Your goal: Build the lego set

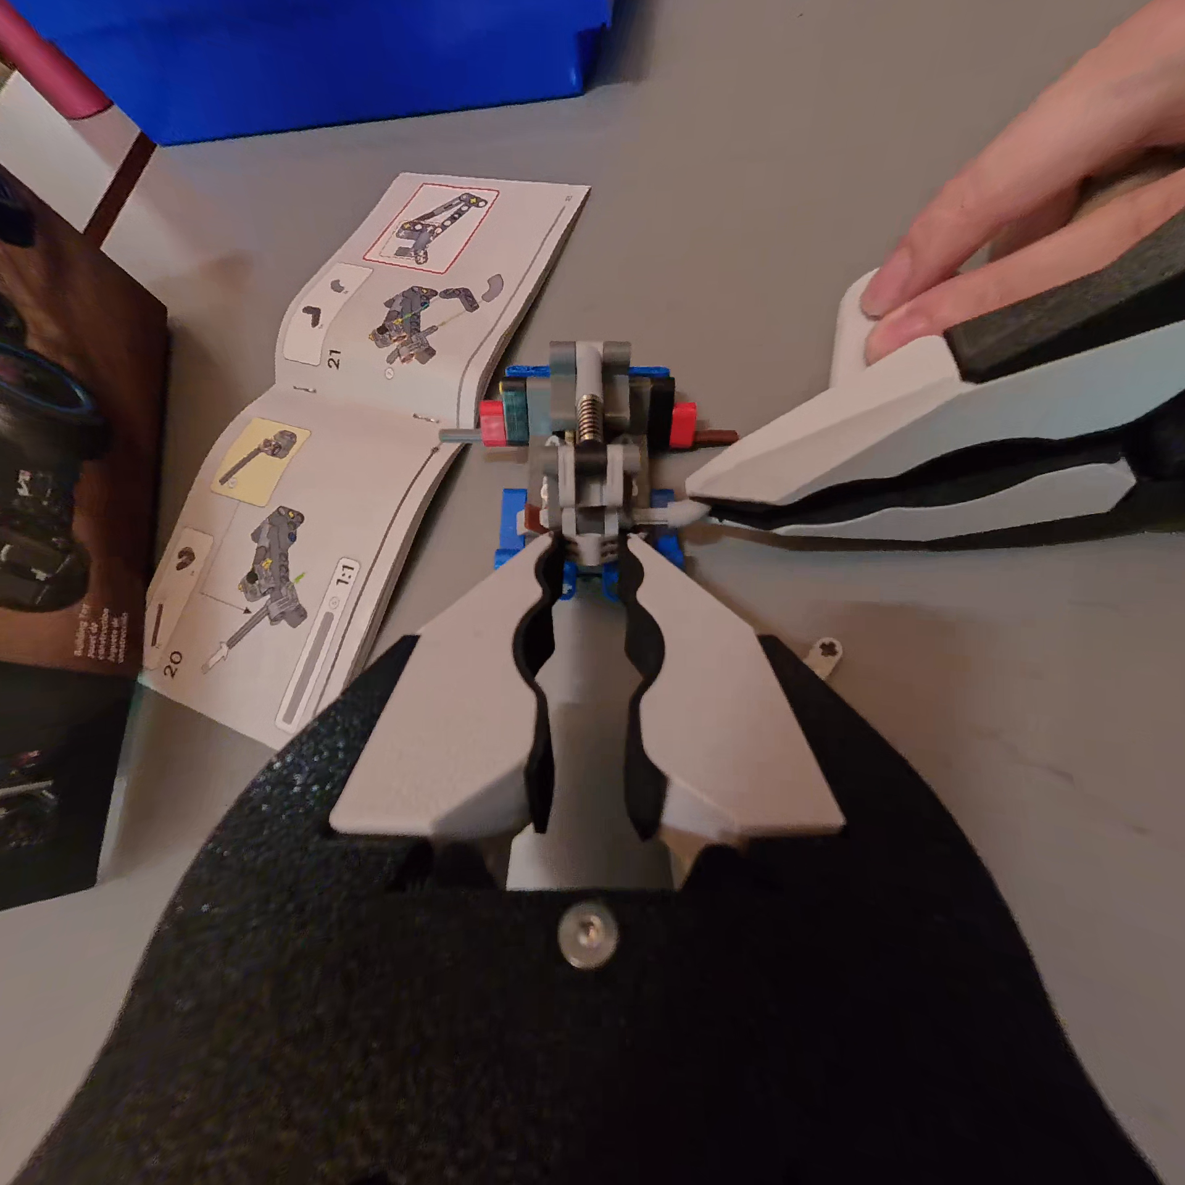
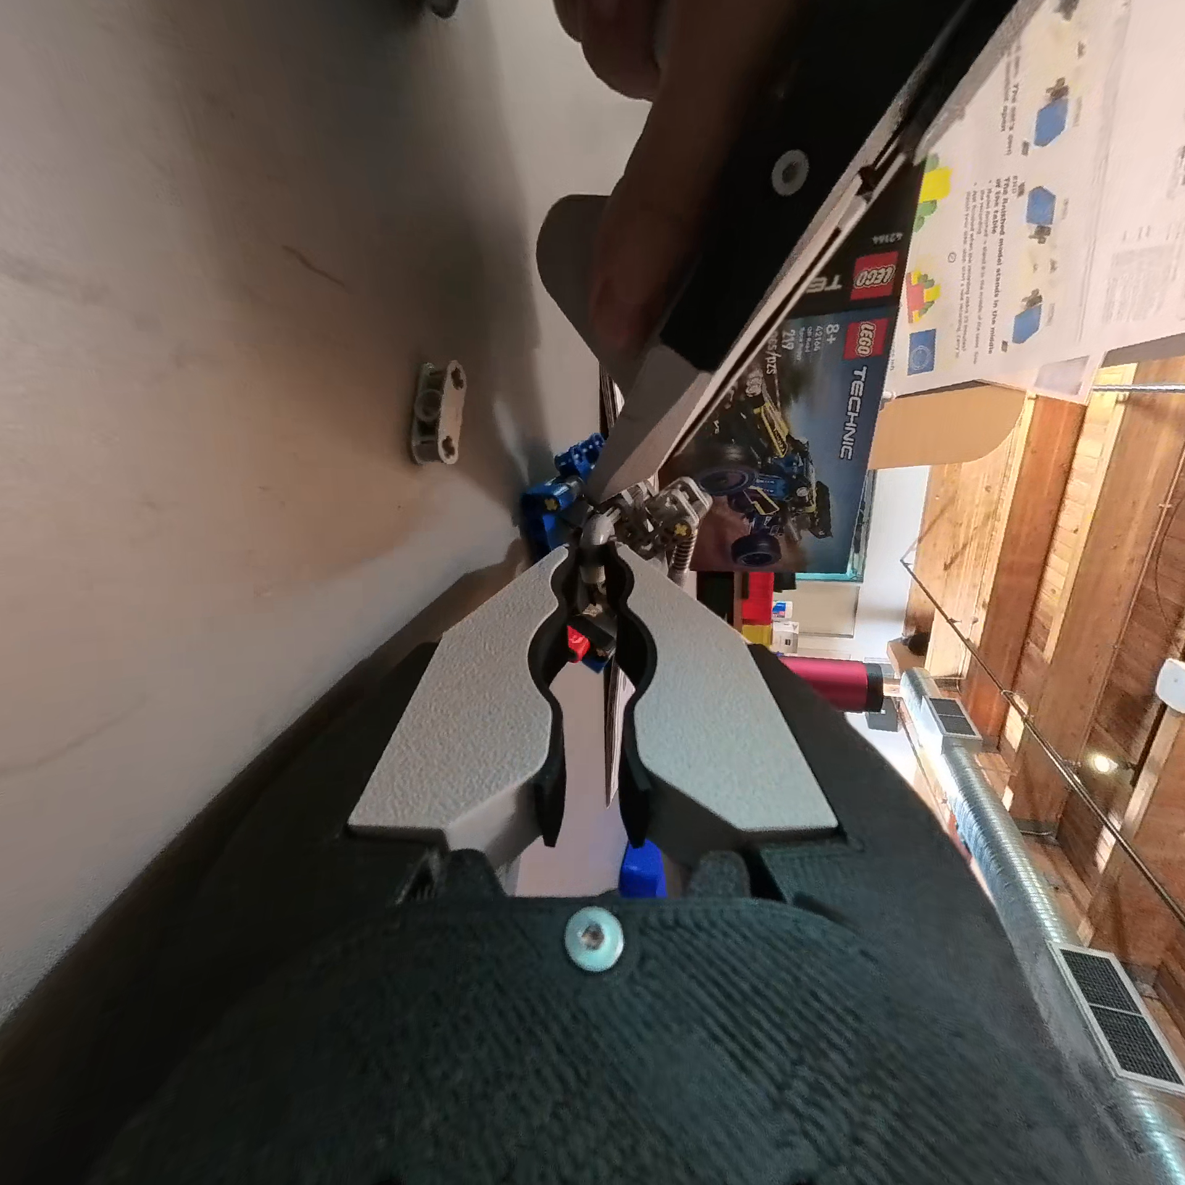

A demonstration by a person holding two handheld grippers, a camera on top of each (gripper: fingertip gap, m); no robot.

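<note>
A small brick model (image 1: pixel 580 410) stands on the grey table (image 1: pixel 898 705); it has a blue base, grey beams, a metal spring and red parts. My left gripper (image 1: pixel 590 545) is closed on the model's light grey near end, with both pads against it. My right gripper (image 1: pixel 702 510) comes in from the right, held by a hand (image 1: pixel 1026 224). It is shut on a light grey pin (image 1: pixel 676 513) that sticks out of the model's side. In the right wrist view that pin (image 2: pixel 596 535) sits between the fingertips of my right gripper (image 2: pixel 593 564). The left gripper's tip (image 2: pixel 599 490) touches the model from above.
An open instruction booklet (image 1: pixel 359 449) lies left of the model. A dark product box (image 1: pixel 64 513) stands further left and a blue bin (image 1: pixel 320 58) at the back. A small light grey connector (image 1: pixel 827 654) lies on the table right of my left gripper; it also shows in the right wrist view (image 2: pixel 436 410). My left and right fingertips are right by each other.
</note>
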